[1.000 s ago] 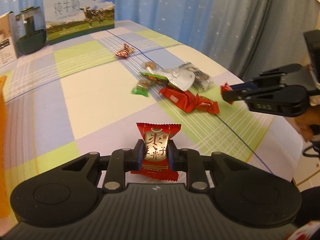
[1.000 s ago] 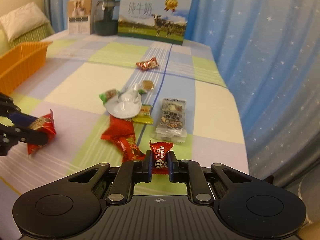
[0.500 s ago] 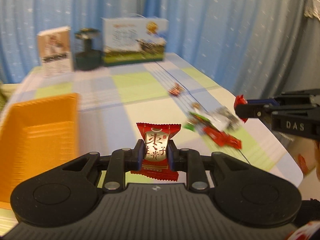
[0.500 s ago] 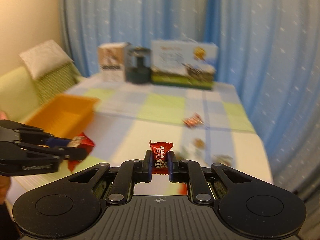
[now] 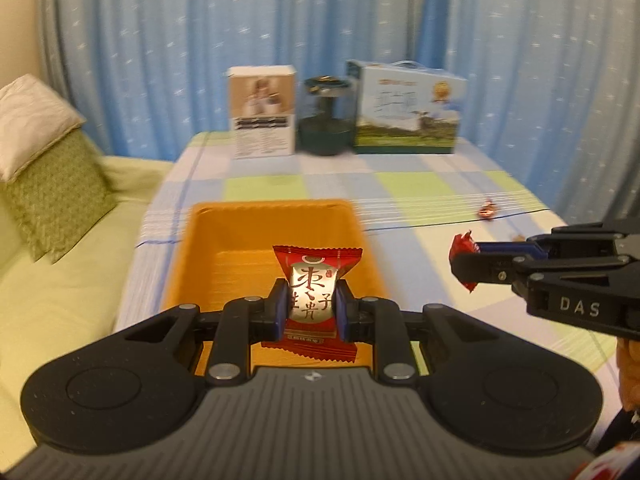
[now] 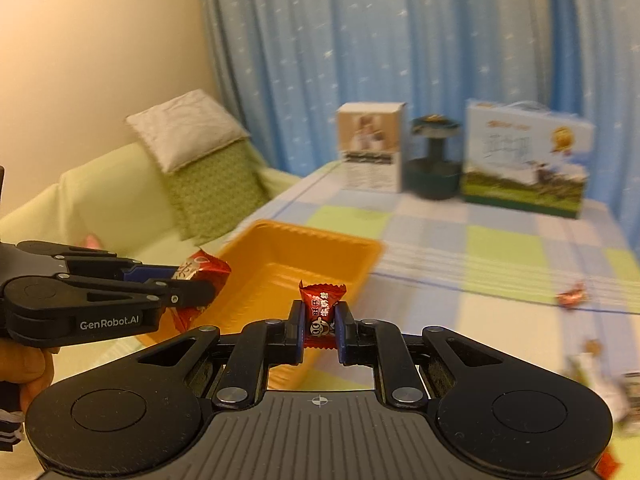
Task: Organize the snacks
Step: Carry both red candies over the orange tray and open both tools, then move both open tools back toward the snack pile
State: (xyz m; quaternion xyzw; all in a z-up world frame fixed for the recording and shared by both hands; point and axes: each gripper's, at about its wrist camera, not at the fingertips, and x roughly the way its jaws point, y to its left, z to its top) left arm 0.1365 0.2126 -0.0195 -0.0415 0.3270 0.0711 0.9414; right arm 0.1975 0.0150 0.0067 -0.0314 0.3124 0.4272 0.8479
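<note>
My left gripper [image 5: 311, 308] is shut on a red and silver snack packet [image 5: 314, 280] and holds it over the near end of the orange tray [image 5: 224, 232]. My right gripper [image 6: 318, 328] is shut on a small red candy [image 6: 321, 304] and holds it above the tray's near right edge [image 6: 360, 256]. The right gripper also shows in the left wrist view [image 5: 476, 260], to the right of the tray. The left gripper shows in the right wrist view [image 6: 200, 284], at the tray's left side. The tray's inside looks bare.
At the table's far end stand a white box [image 5: 262, 110], a dark jar [image 5: 326, 120] and a milk carton box [image 5: 408, 112]. A loose red candy [image 5: 487, 210] and more snacks [image 6: 596, 364] lie right of the tray. A green sofa with cushions [image 5: 48, 176] is on the left.
Both grippers have swung left from the snack pile to the orange tray, each still holding its snack. The tray now lies directly under and ahead of them.
</note>
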